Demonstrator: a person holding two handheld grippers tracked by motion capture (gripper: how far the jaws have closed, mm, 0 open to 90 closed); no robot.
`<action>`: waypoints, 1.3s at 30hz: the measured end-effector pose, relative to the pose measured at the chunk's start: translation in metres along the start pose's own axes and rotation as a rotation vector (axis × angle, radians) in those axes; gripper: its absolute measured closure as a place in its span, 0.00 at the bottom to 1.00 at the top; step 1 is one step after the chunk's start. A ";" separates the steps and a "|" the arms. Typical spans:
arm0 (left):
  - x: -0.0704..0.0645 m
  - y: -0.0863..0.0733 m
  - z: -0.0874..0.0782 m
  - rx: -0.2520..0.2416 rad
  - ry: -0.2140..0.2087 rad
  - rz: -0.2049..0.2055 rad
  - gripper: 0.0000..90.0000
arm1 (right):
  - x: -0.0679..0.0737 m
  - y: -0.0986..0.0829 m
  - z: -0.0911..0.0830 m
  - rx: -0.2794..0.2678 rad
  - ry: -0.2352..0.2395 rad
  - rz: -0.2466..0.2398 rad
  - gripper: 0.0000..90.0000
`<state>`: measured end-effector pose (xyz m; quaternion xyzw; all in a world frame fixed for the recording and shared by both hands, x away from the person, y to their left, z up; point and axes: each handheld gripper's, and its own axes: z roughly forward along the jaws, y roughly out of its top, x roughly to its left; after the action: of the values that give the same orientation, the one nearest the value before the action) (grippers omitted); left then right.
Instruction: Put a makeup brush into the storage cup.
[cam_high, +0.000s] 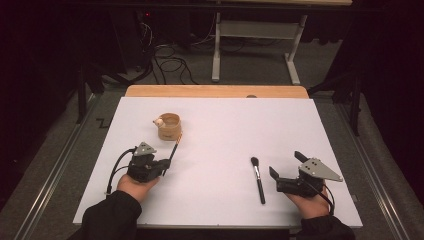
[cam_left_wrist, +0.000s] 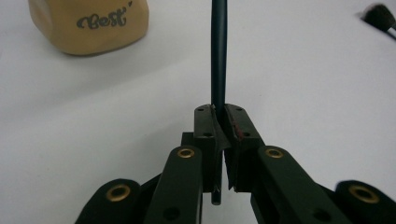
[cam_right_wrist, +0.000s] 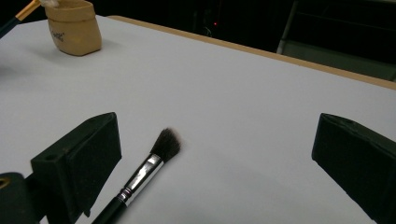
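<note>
Nearest the camera, the left gripper sits toward the table's left edge, its jaws clamped tight on a thin dark brush handle that slants up beside the tan cup, the tip just next to the cup's side. Toward the right edge, the right gripper rests with its jaws spread wide, holding nothing. Just left of it, a black makeup brush lies flat near the front edge, bristles pointing away from the person.
</note>
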<state>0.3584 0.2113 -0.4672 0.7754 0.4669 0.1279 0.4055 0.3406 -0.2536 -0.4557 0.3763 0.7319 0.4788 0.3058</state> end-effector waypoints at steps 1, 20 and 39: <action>0.000 -0.002 -0.001 -0.017 0.000 0.001 0.94 | 0.000 0.000 0.000 -0.001 -0.001 -0.001 0.02; 0.002 -0.009 -0.019 -0.230 -0.019 0.029 0.94 | 0.003 0.000 0.000 0.005 -0.018 -0.004 0.02; -0.002 -0.010 -0.032 -0.401 -0.038 0.084 0.94 | 0.003 0.000 0.000 -0.003 -0.006 -0.007 0.02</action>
<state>0.3324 0.2280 -0.4537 0.7001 0.3916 0.2204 0.5549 0.3392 -0.2515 -0.4564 0.3746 0.7317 0.4776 0.3101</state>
